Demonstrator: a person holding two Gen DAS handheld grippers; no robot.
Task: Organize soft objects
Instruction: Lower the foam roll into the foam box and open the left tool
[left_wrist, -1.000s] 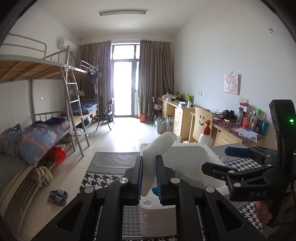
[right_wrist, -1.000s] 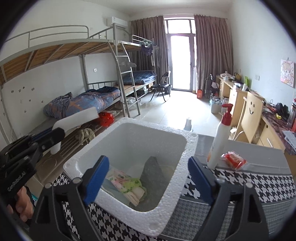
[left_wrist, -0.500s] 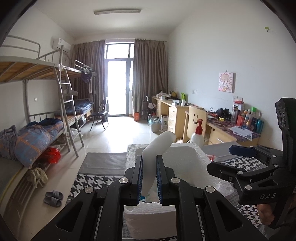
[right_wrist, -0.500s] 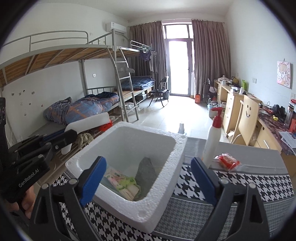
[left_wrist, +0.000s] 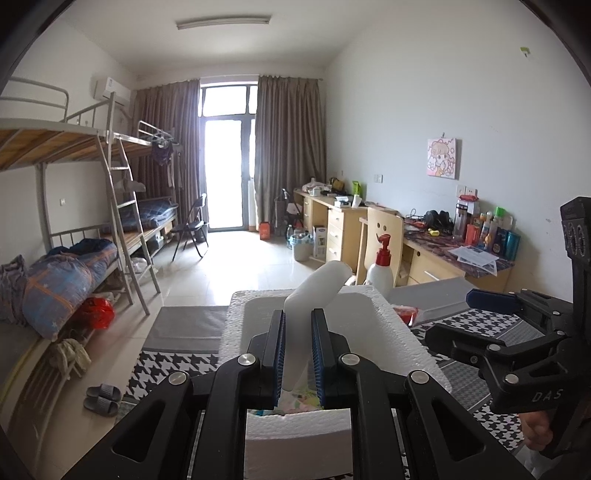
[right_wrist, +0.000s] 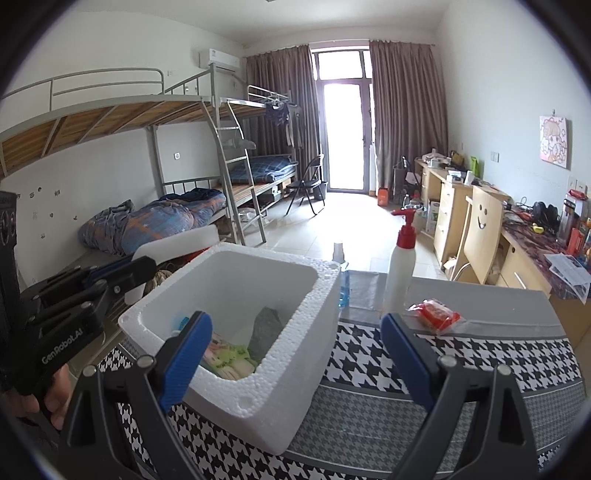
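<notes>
The left gripper (left_wrist: 297, 354) has its blue pads pressed narrow on a white foam piece (left_wrist: 317, 291), which sticks up and forward from between them, above the near left edge of the white foam box (right_wrist: 295, 354). In the right wrist view the same piece (right_wrist: 177, 242) juts out over the box's left rim, beside it and not yet inside. The right gripper (right_wrist: 295, 354) stands wide and empty, its pads on either side of the box's near corner without touching it. Inside the box lie a folded patterned cloth (right_wrist: 227, 360) and a grey piece (right_wrist: 264, 328). The box sits on a black-and-white checked cover (right_wrist: 461, 362), with a red-capped pump bottle (right_wrist: 400, 266) and a red packet (right_wrist: 436, 314) behind it. The step in hand looks like putting the foam piece into the box. To do it well, carry the piece over the opening, tip its free end down so it clears the rim, and let go only once it is low inside. The box is light, so a knock on the rim could shift it; the empty gripper could steady it.
</notes>
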